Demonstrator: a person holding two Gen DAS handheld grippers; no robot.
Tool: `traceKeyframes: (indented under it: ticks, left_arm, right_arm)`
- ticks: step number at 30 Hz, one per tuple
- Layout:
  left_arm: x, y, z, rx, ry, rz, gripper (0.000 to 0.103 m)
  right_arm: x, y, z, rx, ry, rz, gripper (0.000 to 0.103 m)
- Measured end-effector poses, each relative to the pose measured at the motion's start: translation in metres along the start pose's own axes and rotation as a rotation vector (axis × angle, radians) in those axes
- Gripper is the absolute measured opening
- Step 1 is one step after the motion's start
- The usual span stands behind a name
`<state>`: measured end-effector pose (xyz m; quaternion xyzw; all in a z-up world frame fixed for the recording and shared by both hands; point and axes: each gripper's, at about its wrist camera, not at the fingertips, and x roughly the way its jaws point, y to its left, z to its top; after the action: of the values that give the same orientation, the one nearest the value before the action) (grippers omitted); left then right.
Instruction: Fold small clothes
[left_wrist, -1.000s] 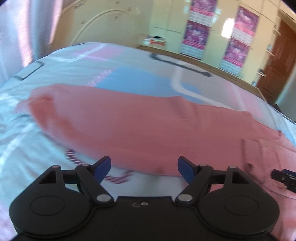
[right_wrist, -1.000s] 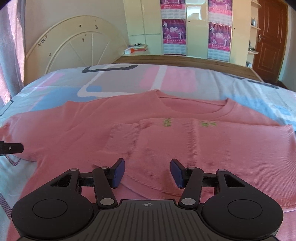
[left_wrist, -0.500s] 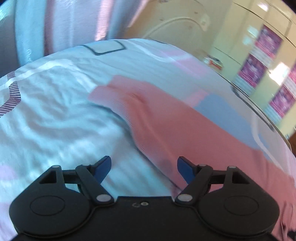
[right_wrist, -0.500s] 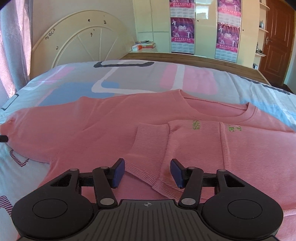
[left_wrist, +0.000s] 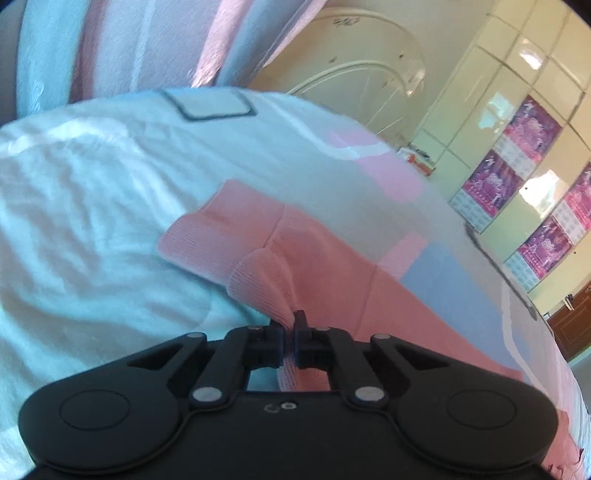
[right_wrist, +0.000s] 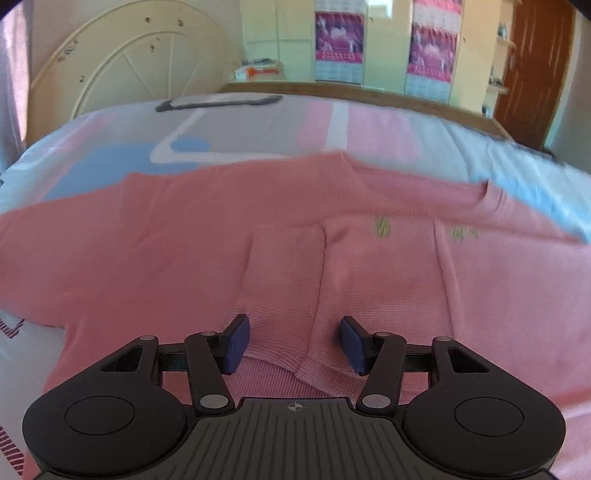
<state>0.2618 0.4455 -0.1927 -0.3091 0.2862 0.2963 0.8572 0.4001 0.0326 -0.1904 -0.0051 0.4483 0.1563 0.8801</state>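
Now left gripper (left_wrist: 289, 325) pinches sweater (left_wrist: 317, 266) sleeve; right gripper (right_wrist: 293, 341) hovers agape.

Pink sweater (right_wrist: 295, 229): matt ribbed knit cloth. Bedsheet (left_wrist: 92, 206): thin, wrinkled printed cloth. Both grippers: matt black plastic. Cupboard doors (left_wrist: 517, 81): glossy. Door (right_wrist: 532, 62): wood.

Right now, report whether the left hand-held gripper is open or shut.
Shut: left hand-held gripper pinches the pink knit sweater's sleeve between closed jaws.

Your left claw (left_wrist: 289, 334) hid the sweater (left_wrist: 317, 266) fold it pinched; the sweater's far sleeve (right-wrist view) ran off the frame, and the wall posters (right_wrist: 339, 44) were blurred.
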Motion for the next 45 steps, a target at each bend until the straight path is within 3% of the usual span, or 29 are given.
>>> traceKeyframes:
  ticks: [4,9,16,21,25,26,29,30,32,37,40,43,45]
  left_arm:
    - [-0.025,-0.043,0.001,0.135,-0.066,-0.099,0.004]
    - [-0.06,-0.141,-0.025,0.359,-0.074,-0.313,0.004]
    - [-0.084,-0.285,-0.132,0.597,0.034,-0.578,0.004]
    - [-0.086,-0.351,-0.218,0.723,0.117,-0.68,0.004]
    - [-0.079,-0.375,-0.268,0.793,0.16,-0.684,0.004]
    - [-0.077,-0.378,-0.276,0.817,0.176,-0.679,0.009]
    - [-0.074,-0.378,-0.29,0.894,0.239,-0.635,0.036]
    - [-0.074,-0.371,-0.285,0.901,0.239,-0.623,0.049]
    - [-0.082,-0.356,-0.274,0.88,0.199,-0.587,0.065]
    - [-0.083,-0.312,-0.232,0.785,0.142,-0.485,0.068]
    - [-0.07,-0.287,-0.207,0.724,0.131,-0.361,0.068]
    - [-0.049,-0.26,-0.183,0.612,0.151,-0.257,0.067]
    - [-0.037,-0.248,-0.172,0.564,0.164,-0.227,0.067]
  right_arm:
    - [-0.015,-0.009,0.001,0.042,-0.042,0.029,0.054]
    - [-0.03,-0.028,0.004,0.056,-0.074,0.04,0.054]
    - [-0.061,-0.08,-0.003,0.121,-0.118,0.04,0.054]
    - [-0.088,-0.131,-0.017,0.165,-0.139,-0.001,0.054]
    - [-0.101,-0.166,-0.03,0.197,-0.142,-0.025,0.054]
    - [-0.103,-0.172,-0.033,0.205,-0.139,-0.024,0.054]
    - [-0.105,-0.183,-0.039,0.226,-0.131,0.004,0.054]
    - [-0.105,-0.183,-0.04,0.219,-0.129,0.014,0.054]
    - [-0.105,-0.177,-0.039,0.195,-0.133,0.032,0.054]
    - [-0.095,-0.147,-0.03,0.1,-0.138,0.087,0.056]
    - [-0.089,-0.12,-0.025,0.005,-0.145,0.101,0.072]
    - [-0.078,-0.094,-0.025,-0.108,-0.136,0.096,0.072]
    - [-0.074,-0.081,-0.028,-0.171,-0.137,0.09,0.072]
